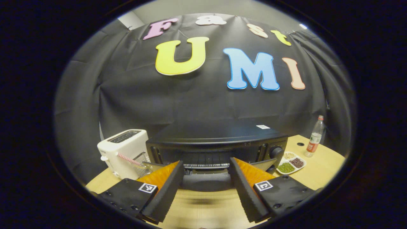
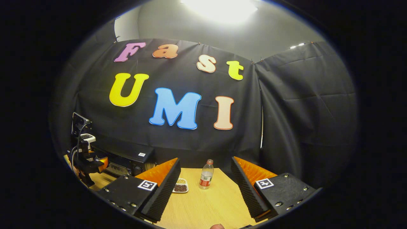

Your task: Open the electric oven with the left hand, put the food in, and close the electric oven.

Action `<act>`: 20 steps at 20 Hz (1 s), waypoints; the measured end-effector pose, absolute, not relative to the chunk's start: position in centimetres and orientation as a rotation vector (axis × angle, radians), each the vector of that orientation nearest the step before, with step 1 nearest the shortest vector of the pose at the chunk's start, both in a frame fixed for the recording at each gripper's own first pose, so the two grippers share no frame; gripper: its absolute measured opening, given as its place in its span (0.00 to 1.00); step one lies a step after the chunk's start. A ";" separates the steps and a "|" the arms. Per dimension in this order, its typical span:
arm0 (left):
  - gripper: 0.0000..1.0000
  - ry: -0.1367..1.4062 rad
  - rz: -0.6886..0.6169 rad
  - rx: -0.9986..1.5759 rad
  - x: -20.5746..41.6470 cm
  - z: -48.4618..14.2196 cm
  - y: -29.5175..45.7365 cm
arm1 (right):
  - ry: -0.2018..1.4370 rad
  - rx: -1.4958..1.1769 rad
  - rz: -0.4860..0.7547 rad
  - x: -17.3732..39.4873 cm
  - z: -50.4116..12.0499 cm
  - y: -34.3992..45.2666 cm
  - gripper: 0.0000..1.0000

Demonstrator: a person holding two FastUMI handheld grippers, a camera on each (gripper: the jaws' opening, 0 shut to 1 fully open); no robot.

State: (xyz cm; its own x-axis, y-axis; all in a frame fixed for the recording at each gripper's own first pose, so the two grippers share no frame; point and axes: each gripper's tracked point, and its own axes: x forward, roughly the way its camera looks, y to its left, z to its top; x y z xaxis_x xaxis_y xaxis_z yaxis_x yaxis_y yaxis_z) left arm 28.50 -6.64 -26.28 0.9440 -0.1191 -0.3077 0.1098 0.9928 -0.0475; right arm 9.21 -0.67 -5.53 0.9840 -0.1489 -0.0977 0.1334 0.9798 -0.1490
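A black cloth wall closes the booth behind a light wooden table (image 1: 321, 173). In the left gripper view one black electric oven (image 1: 219, 144) stands at the table's back edge, its door (image 1: 206, 183) lowered toward the camera and the rack visible inside. One white toaster (image 1: 125, 152) stands just beside the oven toward the table's left edge; a divided dish of beans (image 1: 291, 163) lies by the oven's knob side, with one plastic bottle (image 1: 314, 137) near the back right corner. The left tool (image 1: 206, 187) is released, fingers wide apart in front of the lowered door — nothing between them.

The right gripper view looks from farther off: oven (image 2: 127, 159), dish (image 2: 181, 186), bottle (image 2: 206, 175), and the left tool (image 2: 86, 160) in front of the oven. The right tool (image 2: 205, 194) is also released, empty over bare table.
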 end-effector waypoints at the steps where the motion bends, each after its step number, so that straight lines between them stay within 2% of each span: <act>1: 0.96 0.324 -0.112 -0.031 27.9 -26.6 -6.5 | 0.109 -0.144 -0.136 9.1 -5.4 -0.8 0.97; 2: 0.96 0.326 -0.107 -0.030 27.3 -26.7 -6.5 | 0.107 -0.144 -0.130 9.0 -5.3 -1.0 0.97; 3: 1.00 0.333 -0.104 -0.026 26.8 -27.0 -6.5 | 0.105 -0.146 -0.125 8.8 -5.1 -1.2 0.97; 5: 1.00 0.348 -0.096 -0.011 25.5 -27.6 -6.4 | 0.105 -0.148 -0.112 8.3 -5.1 -1.4 0.97; 6: 0.96 0.358 -0.093 -0.003 24.9 -27.9 -6.3 | 0.106 -0.149 -0.106 8.1 -5.0 -1.5 0.97; 7: 1.00 0.367 -0.089 0.002 24.3 -28.2 -6.3 | 0.109 -0.150 -0.100 8.0 -5.0 -1.6 0.97; 8: 0.95 0.381 -0.086 0.008 23.9 -28.7 -6.3 | 0.113 -0.149 -0.093 7.7 -5.1 -1.7 0.97; 9: 1.00 0.394 -0.082 0.012 23.4 -29.1 -6.2 | 0.116 -0.150 -0.085 7.4 -5.2 -1.7 0.97; 16: 1.00 0.468 -0.058 0.018 20.1 -32.5 -6.4 | 0.131 -0.156 -0.052 6.2 -5.3 -2.1 0.97; 17: 0.96 0.485 -0.062 0.014 19.7 -33.1 -6.6 | 0.137 -0.153 -0.044 6.1 -5.5 -2.0 0.97; 18: 1.00 0.503 -0.062 0.009 19.3 -33.7 -6.7 | 0.143 -0.150 -0.036 6.0 -5.5 -1.9 0.97; 19: 0.96 0.525 -0.059 0.001 18.9 -34.7 -6.6 | 0.147 -0.147 -0.027 5.9 -5.6 -1.7 0.97; 20: 1.00 0.548 -0.056 -0.003 18.7 -35.5 -6.6 | 0.148 -0.147 -0.018 5.9 -5.6 -1.5 0.97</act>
